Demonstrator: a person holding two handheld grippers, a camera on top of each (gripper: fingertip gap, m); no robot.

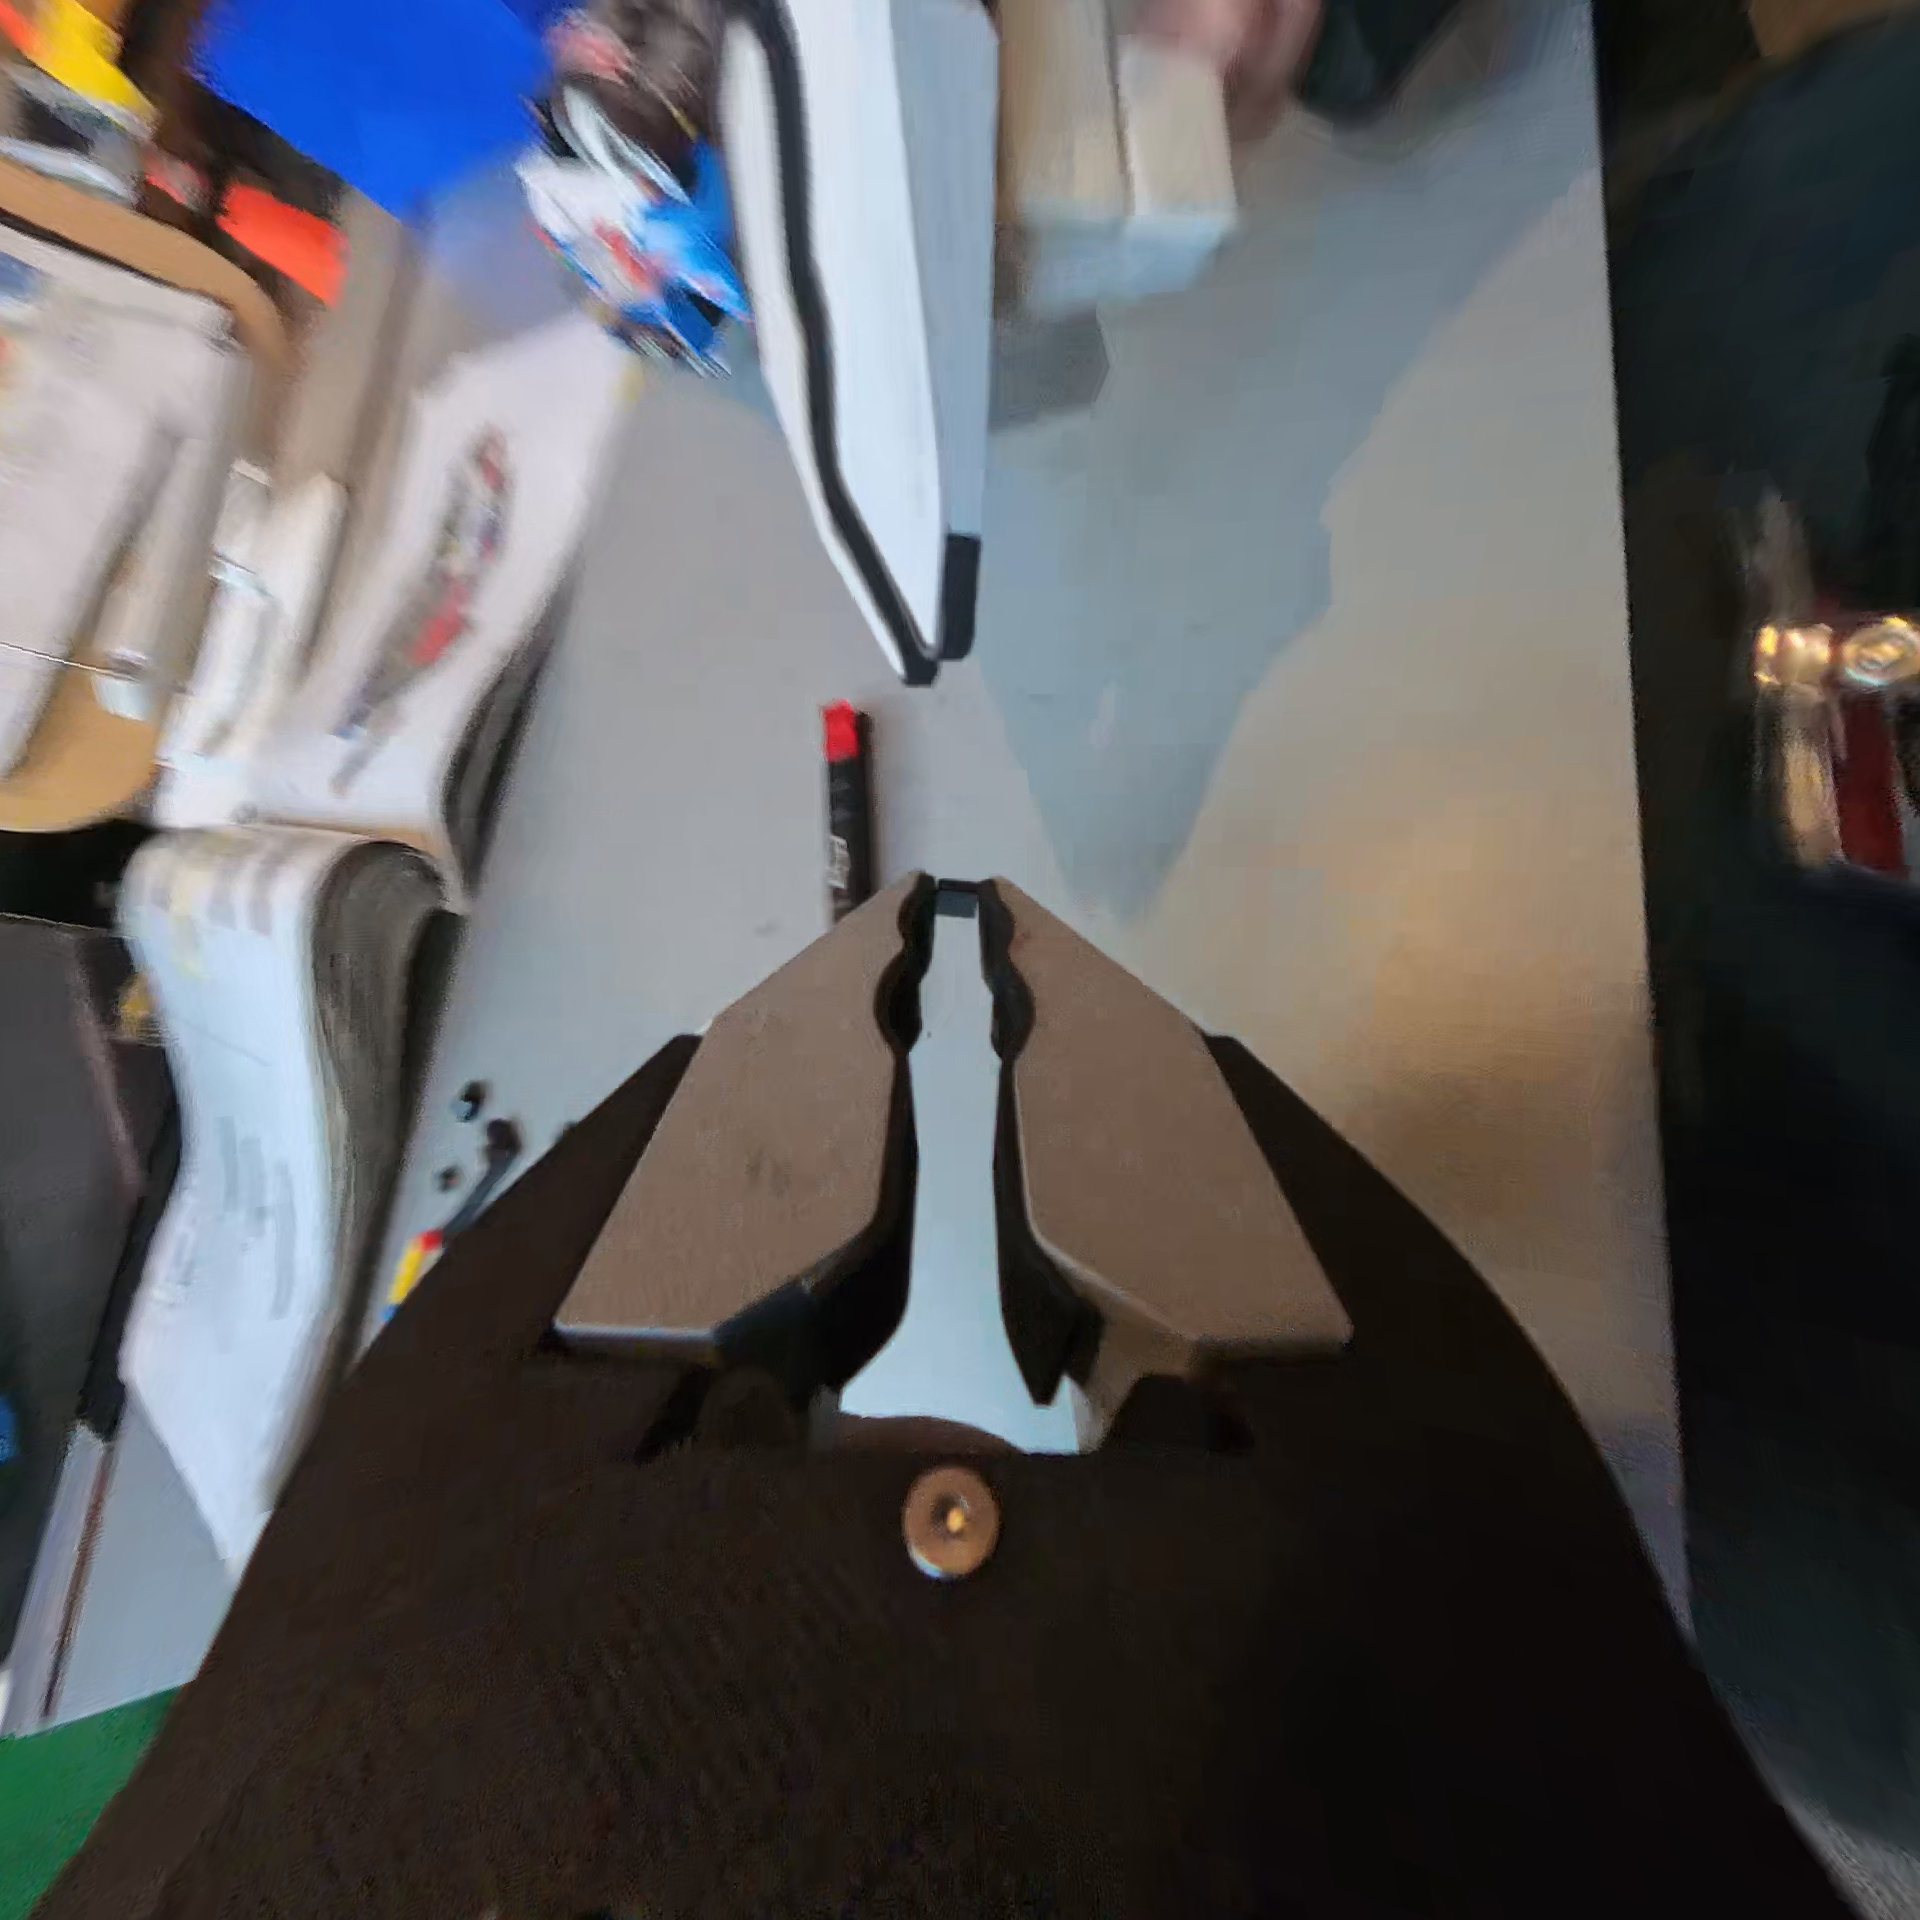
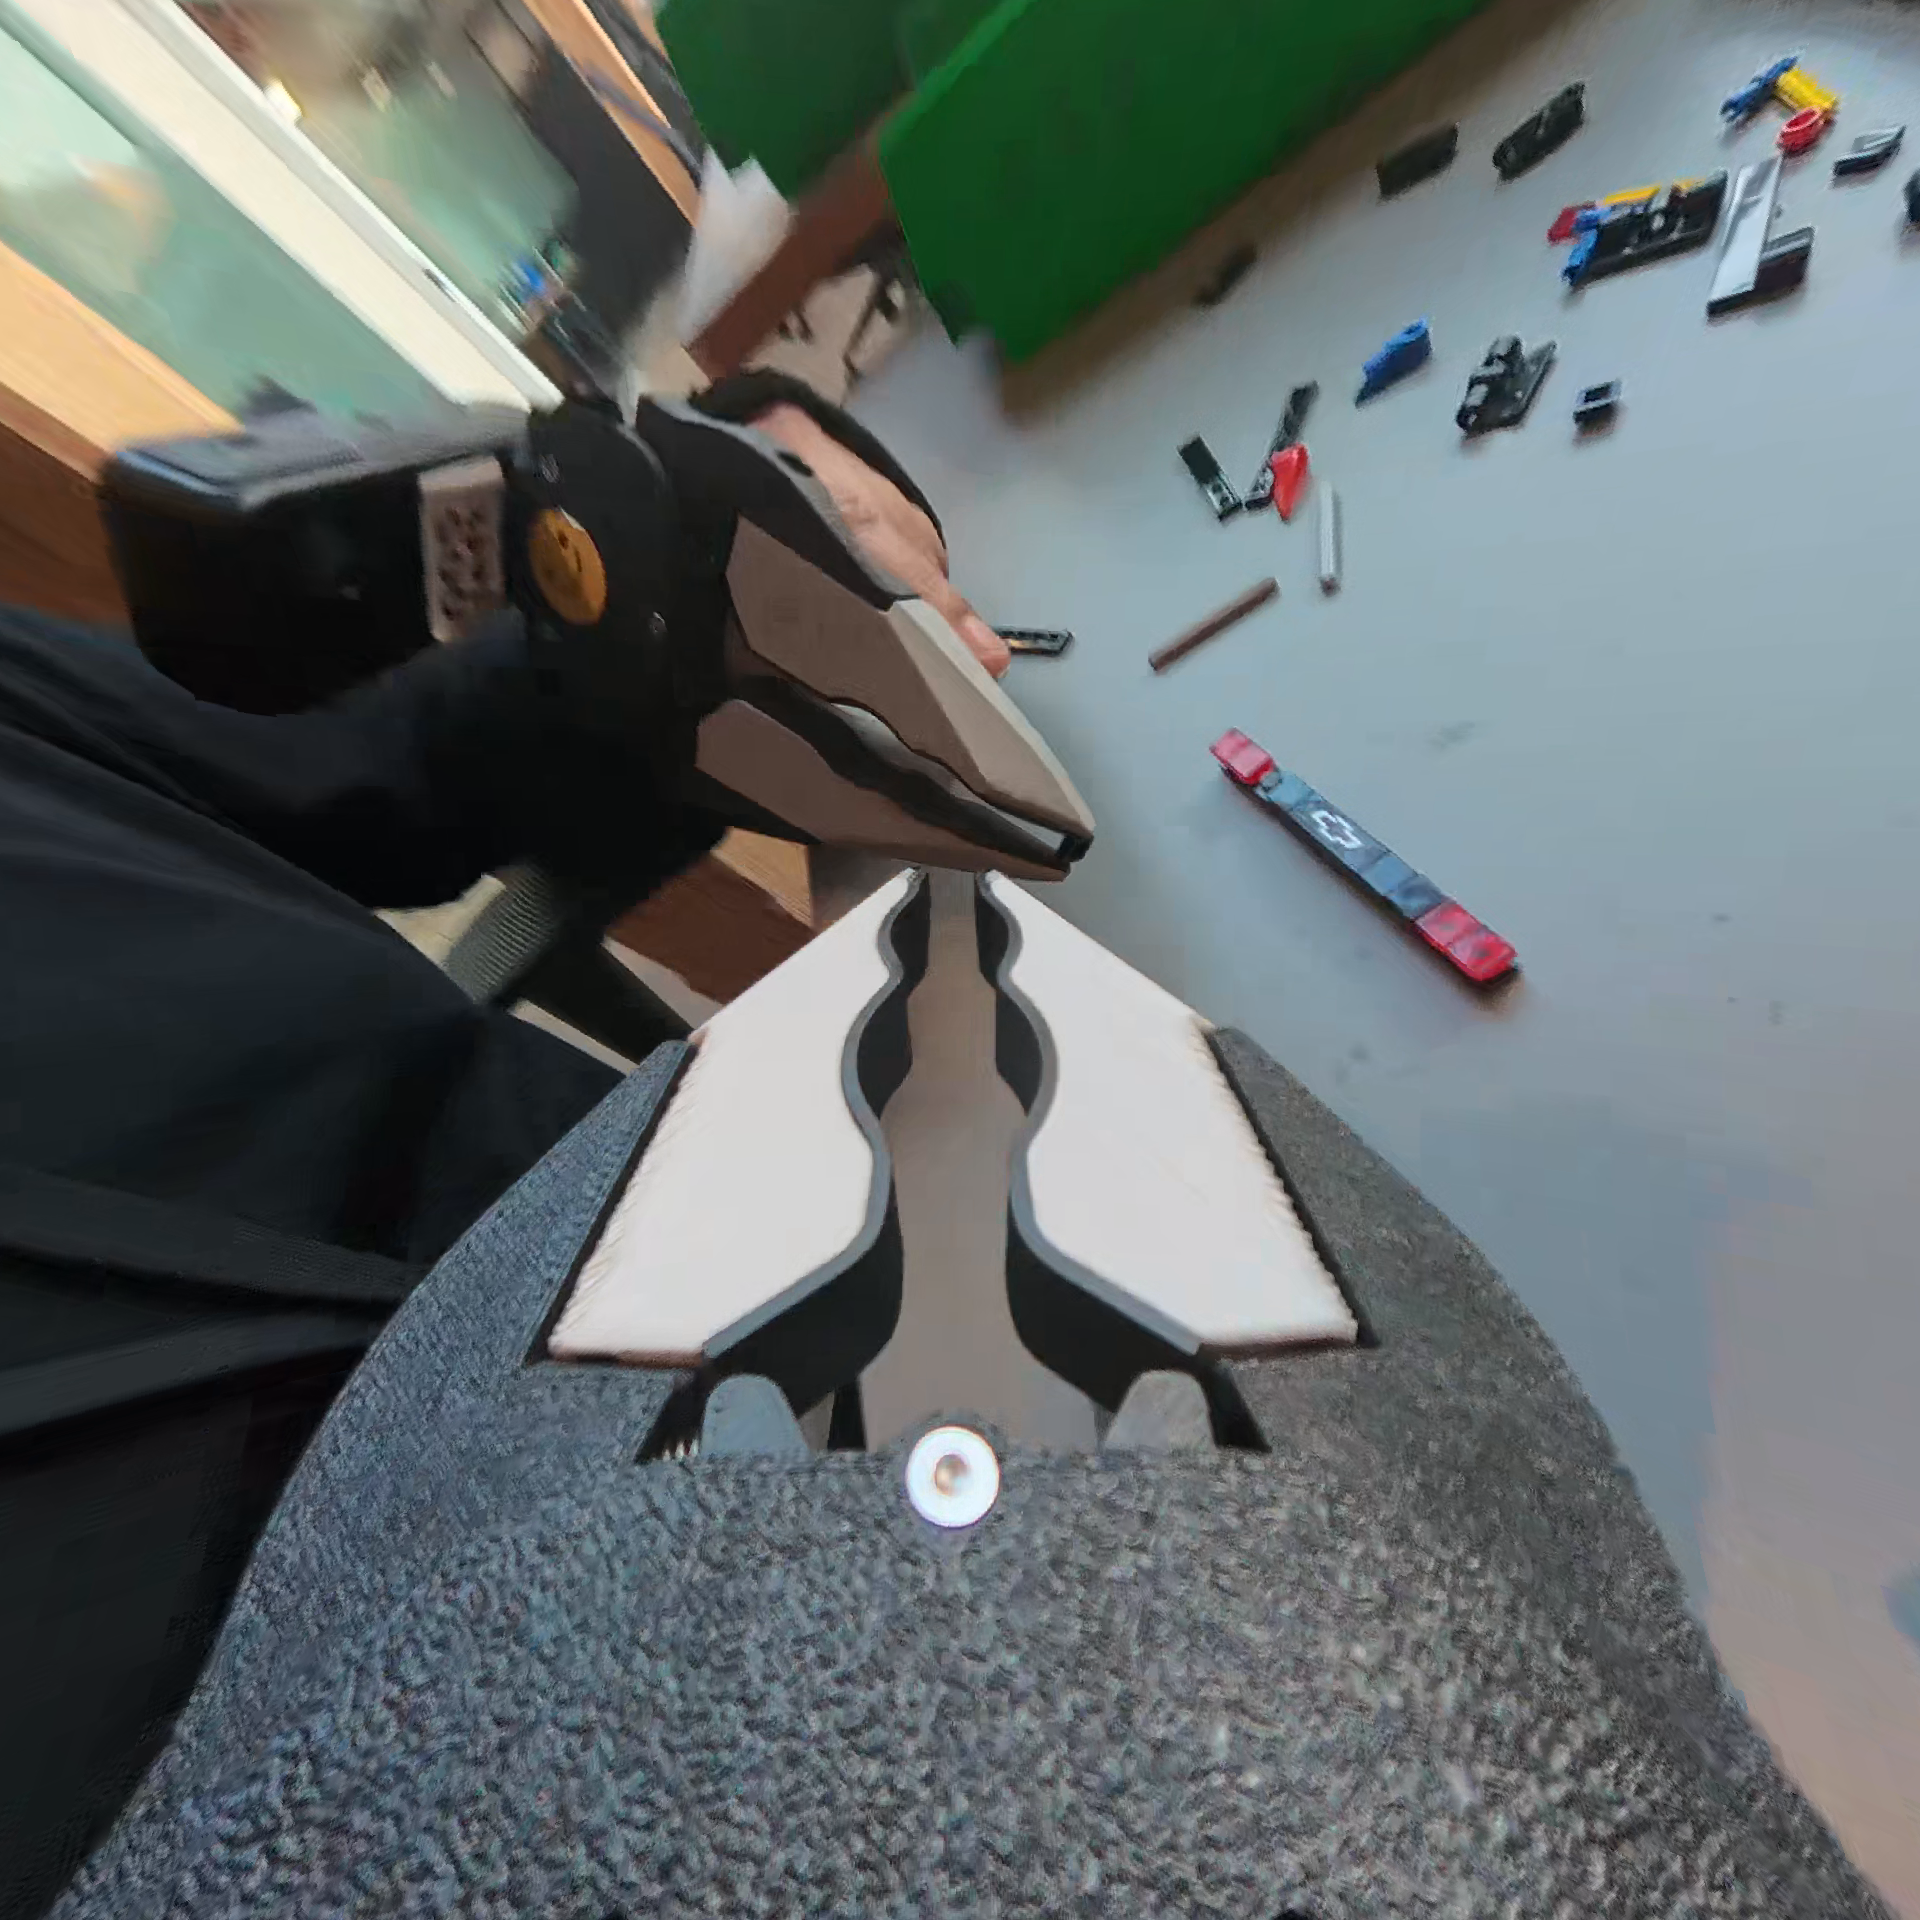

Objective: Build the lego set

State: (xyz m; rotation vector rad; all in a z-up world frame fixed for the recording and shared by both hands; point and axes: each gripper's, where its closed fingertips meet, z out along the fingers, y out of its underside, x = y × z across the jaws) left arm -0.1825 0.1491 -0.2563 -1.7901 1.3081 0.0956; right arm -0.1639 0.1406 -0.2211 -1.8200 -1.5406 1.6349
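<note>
My left gripper (image 1: 956, 891) is shut on a small black Lego piece (image 1: 956, 902) at its fingertips, held above the grey table (image 1: 675, 727). A long black Lego bar with red ends (image 1: 847, 810) lies just beyond it. In the right wrist view the same bar (image 2: 1361, 852) lies to the right. A hand holds the left gripper (image 2: 1075, 844) directly in front of my right gripper (image 2: 948, 881). The right gripper is narrowly open and empty, its tips almost touching the left gripper's lower finger.
Several loose Lego pieces lie at the far right, among them a black part-built assembly (image 2: 1652, 223), a brown axle (image 2: 1214, 621) and a red piece (image 2: 1290, 478). A white box (image 1: 873, 364) and an open instruction booklet (image 1: 239, 1039) lie on the table. Green furniture (image 2: 1091, 156) stands behind. One gripper's finger ends stand about 4 cm off the other's. From the left gripper's tips to the black part-built assembly (image 2: 1652, 223) is close to 20 cm.
</note>
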